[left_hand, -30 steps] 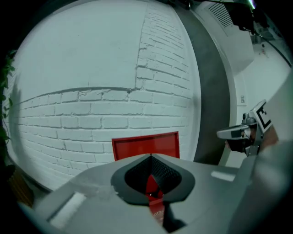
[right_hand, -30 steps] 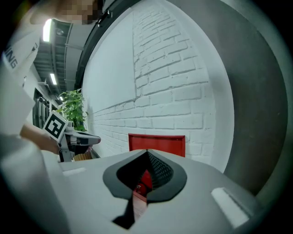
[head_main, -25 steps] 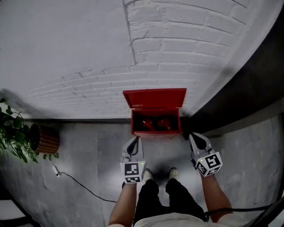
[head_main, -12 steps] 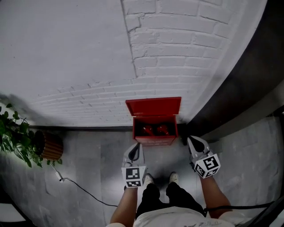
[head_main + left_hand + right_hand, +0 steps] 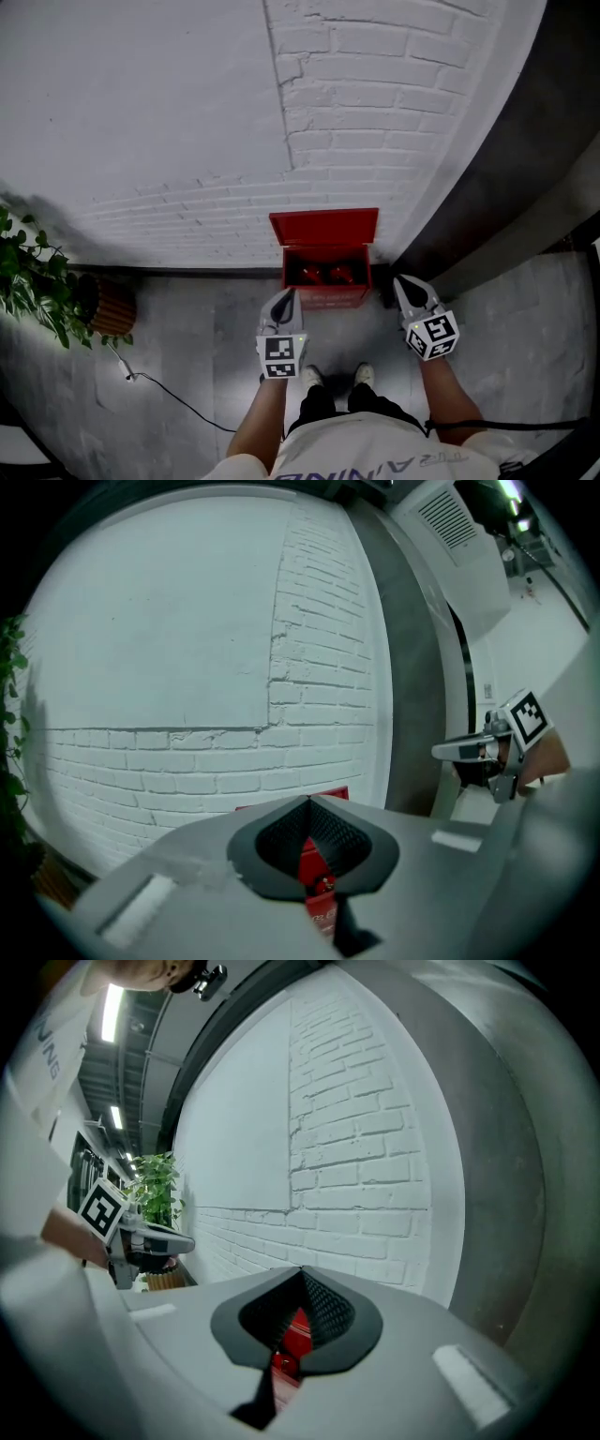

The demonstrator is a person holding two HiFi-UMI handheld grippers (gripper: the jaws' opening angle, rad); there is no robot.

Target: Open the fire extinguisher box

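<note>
Fire extinguisher box [image 5: 324, 227] open (contents [image 5: 325, 273] indistinct).

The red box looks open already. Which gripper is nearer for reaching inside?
Left, probably: the left gripper sits at the front corner of the open box; the right gripper stands off to its side.

Head view looks steeply down; gripper views face the brick wall [image 5: 375, 112] (all share the red box [image 5: 324, 230]).
</note>
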